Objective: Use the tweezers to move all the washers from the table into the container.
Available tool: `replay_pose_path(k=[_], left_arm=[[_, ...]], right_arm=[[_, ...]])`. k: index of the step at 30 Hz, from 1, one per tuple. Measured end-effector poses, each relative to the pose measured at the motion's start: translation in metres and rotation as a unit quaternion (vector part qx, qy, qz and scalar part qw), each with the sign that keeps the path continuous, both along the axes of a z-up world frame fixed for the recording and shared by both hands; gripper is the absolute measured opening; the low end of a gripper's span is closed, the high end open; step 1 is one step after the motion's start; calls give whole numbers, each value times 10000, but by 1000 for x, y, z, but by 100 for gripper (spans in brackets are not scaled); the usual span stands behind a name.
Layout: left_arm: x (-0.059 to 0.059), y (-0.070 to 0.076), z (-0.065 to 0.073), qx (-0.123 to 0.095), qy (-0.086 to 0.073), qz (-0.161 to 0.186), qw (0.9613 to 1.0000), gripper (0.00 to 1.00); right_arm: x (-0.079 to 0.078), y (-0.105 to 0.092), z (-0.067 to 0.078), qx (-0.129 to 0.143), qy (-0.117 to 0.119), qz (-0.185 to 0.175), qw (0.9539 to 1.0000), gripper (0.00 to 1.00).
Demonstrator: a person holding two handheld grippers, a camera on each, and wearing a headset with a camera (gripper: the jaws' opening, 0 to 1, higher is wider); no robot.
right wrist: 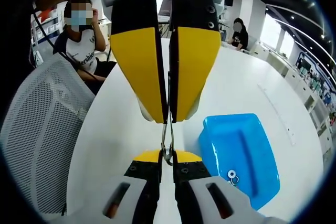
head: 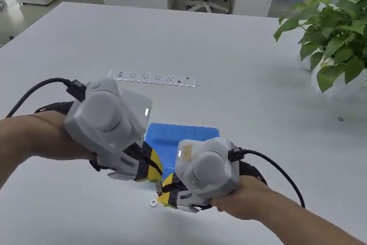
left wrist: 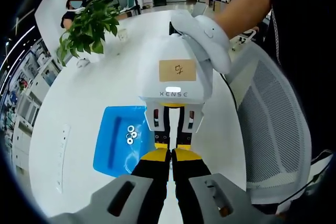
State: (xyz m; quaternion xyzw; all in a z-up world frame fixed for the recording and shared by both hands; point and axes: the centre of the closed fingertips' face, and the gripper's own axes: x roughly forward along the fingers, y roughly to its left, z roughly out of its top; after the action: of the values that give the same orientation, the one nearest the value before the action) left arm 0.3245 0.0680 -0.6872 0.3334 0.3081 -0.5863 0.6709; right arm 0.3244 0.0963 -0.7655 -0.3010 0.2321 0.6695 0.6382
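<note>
The right tongs [right wrist: 168, 159], nearest in the right gripper view, have their jaws drawn together on the lower end of the tweezers [right wrist: 168, 139], a thin metal pair standing upright in that view. The left tongs [right wrist: 168, 120] face them from above, yellow-padded jaws pressed together on the tool's other end, so both clamp the one tool, tip to tip. In the left gripper view the metal is too thin to make out between the closed jaws.

One loose washer [head: 153, 203] lies flat on the desk [head: 246, 78], just on the near side of the meeting tongs and apart from them. The container [head: 195, 133], blue, shallow and open-topped, sits just beyond the tongs. In the head view the two housings cover its near part. A small cluster of washers [left wrist: 130, 134] lies inside it near one end; the exact count is hard to read.

Bare desk extends beyond the container to a power strip [head: 153, 78]. A potted plant [head: 335, 32] stands well apart at the far right, cut off by the frame. A mesh chair [right wrist: 42, 140] stands just off the desk's edge.
</note>
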Motion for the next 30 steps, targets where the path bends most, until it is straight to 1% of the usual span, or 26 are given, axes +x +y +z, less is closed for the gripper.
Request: replay_pose_path(k=[7,17,21,26,30], left_arm=[[-1,-1,10,10,-108,-15,9999,5],[1,-4,28,-27,-310,-26,9995,5],[3,-5,35,-38,-388,-37,9992,5],[8,-6,44,-63,-472,-41,9989,5],[12,-5,48,-71,-525,-54,9986,5]], right_arm=[[1,-1,10,17,-111,4,9999,9],[11,-3,27,13,-339,-1,9994,9],[16,-3,34,22,-426,-9,9991,9],[23,-2,42,41,-513,-26,9987,9],[29,-1,45,43,-573,-28,9983,9]])
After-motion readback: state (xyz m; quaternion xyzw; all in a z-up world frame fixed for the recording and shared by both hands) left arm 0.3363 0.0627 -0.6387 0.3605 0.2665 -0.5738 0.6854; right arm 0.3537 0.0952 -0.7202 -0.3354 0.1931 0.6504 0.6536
